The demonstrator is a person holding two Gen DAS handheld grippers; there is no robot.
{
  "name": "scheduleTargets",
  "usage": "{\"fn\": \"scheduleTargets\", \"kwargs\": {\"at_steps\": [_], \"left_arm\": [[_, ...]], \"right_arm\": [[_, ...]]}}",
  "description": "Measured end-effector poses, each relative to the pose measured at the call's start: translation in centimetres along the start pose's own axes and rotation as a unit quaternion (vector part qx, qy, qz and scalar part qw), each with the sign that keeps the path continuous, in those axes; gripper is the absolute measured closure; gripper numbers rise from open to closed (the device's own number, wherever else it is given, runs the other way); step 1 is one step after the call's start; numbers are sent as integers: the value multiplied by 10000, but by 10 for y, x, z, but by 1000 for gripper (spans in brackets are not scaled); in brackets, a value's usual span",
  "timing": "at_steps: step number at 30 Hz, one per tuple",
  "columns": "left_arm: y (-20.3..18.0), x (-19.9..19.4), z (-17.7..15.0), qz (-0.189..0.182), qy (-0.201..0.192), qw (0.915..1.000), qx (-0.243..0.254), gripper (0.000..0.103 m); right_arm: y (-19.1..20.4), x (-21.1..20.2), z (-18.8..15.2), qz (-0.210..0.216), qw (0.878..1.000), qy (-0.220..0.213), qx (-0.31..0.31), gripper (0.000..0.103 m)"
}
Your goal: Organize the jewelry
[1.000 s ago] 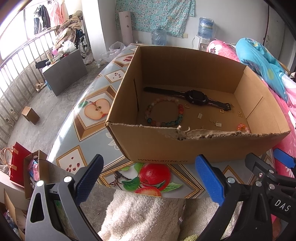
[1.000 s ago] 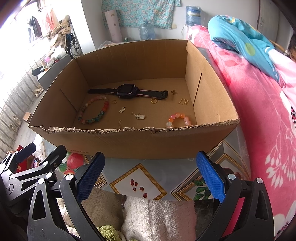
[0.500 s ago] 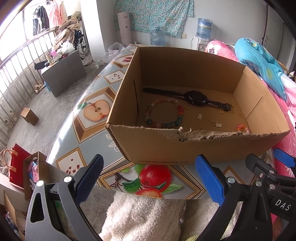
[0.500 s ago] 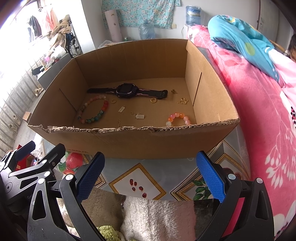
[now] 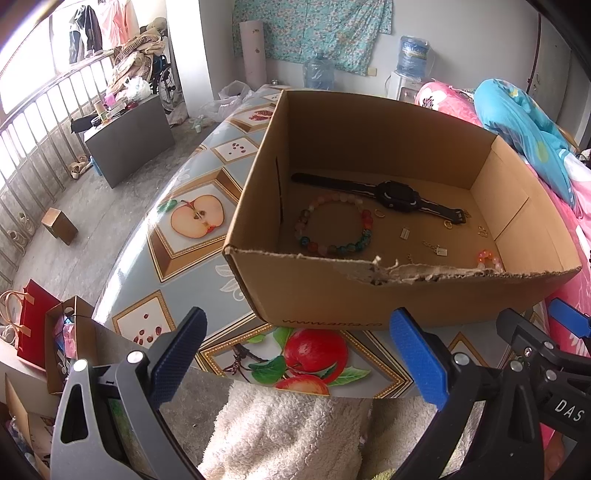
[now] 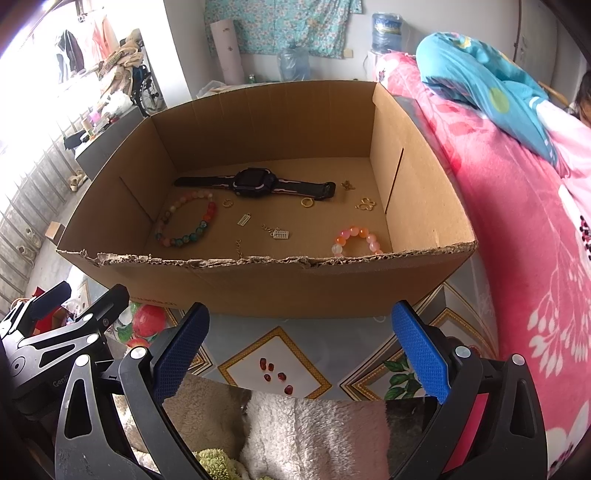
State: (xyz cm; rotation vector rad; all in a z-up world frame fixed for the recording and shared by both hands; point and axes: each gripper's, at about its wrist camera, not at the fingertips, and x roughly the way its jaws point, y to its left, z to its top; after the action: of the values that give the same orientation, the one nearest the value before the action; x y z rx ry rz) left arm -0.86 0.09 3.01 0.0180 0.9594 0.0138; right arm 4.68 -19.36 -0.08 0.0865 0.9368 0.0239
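Both the left gripper (image 5: 299, 354) and the right gripper (image 6: 301, 350) are released, empty, before the box (image 6: 258, 288) holding a watch (image 6: 255, 182) and bracelets.

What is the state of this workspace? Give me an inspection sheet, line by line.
Surface: fruit-print tablecloth, bare in front of the box.
Job's things: cardboard box holds black watch, multicolour bead bracelet, pink bead bracelet, gold rings and small charms, lying apart.
Clutter: nothing seen on the table.
Grippers: left gripper and right gripper, jaws open, empty, short of the box.
Cables: nothing seen.
Surroundings: pink blanket, water bottle.
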Motion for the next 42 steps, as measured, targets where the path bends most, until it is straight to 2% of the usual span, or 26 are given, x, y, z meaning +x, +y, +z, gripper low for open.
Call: {"fn": "scheduleTargets", "kwargs": {"at_steps": [42], "left_arm": [[-3, -1, 0, -32, 50, 10000, 20, 6]], "right_arm": [[-4, 2, 0, 29, 10000, 23, 23, 8]]}}
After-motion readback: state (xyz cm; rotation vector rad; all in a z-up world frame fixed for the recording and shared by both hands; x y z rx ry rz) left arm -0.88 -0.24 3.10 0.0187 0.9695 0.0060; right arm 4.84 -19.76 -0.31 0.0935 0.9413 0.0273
